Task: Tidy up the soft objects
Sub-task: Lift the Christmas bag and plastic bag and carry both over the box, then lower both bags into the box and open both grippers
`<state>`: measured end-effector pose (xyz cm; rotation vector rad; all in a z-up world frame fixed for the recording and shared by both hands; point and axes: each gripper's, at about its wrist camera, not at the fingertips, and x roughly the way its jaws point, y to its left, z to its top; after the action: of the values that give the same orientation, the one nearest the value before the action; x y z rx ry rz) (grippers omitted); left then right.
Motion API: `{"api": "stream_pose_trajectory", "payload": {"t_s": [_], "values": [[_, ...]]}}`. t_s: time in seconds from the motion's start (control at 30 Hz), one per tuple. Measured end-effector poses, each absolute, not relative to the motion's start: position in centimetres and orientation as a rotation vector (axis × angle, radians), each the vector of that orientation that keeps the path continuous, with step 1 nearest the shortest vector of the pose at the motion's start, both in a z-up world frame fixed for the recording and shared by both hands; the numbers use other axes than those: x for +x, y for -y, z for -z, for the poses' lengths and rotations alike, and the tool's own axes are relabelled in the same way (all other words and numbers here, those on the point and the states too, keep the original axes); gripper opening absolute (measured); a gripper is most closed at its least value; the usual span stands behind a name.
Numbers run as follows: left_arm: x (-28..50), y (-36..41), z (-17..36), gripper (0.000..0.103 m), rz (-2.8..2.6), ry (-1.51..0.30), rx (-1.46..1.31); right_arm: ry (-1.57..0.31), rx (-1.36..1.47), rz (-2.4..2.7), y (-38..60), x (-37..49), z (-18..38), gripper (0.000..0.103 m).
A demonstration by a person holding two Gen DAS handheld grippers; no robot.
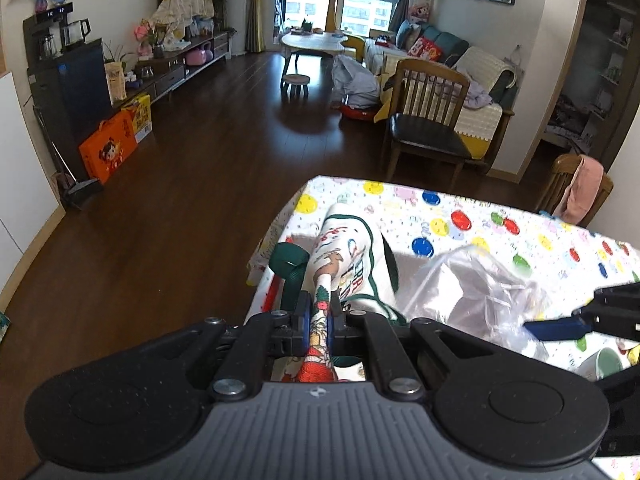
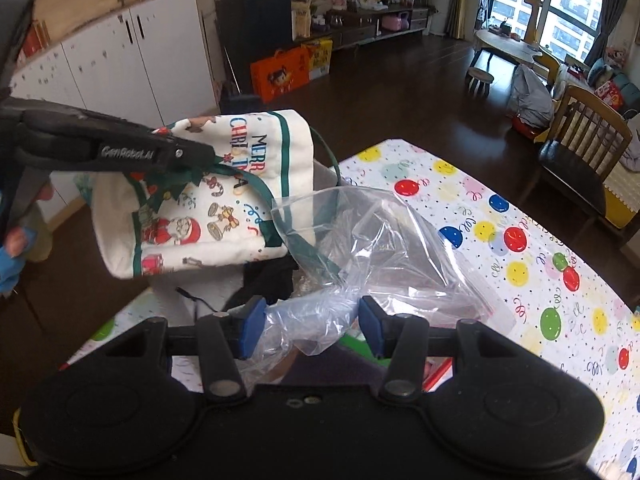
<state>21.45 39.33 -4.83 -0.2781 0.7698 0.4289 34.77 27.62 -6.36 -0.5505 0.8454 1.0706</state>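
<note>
1. Left wrist view: the left gripper (image 1: 319,316) has its blue pads pressed together on the printed edge of a Christmas cloth bag (image 1: 348,256), which rises toward 12 o'clock over the corner of the table (image 1: 460,216) with its balloon-print cover.
2. A green strap (image 1: 289,268) loops at 10 o'clock from the pinch. What the cloth bag holds cannot be seen.
3. At 3 o'clock lies a clear plastic bag (image 1: 480,292); the right gripper (image 1: 560,328) enters from the frame edge, mostly cut off. A green cup (image 1: 604,362) is half hidden at 4 o'clock.
4. Right wrist view: the right gripper (image 2: 310,328) has its jaws standing apart, with the crumpled neck of the clear plastic bag (image 2: 384,248) lying between the pads, not squeezed. The bag looks empty.
5. At 10 o'clock the left gripper (image 2: 208,156) clamps the Christmas cloth bag (image 2: 208,208), hanging tilted off the table (image 2: 520,240).
6. Something black (image 2: 272,280) sits under the cloth bag, too hidden to name.
</note>
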Motion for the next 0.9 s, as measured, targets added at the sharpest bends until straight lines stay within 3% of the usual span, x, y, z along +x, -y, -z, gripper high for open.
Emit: {"api": "stream_pose_trajectory", "payload": {"t_s": [0.9], "values": [[24.6,-39.0,12.3,0.008,-0.386,-0.957,-0.221,-0.873,-0.672,-1.077,-30.7,34.1,9.5,0.052]]}}
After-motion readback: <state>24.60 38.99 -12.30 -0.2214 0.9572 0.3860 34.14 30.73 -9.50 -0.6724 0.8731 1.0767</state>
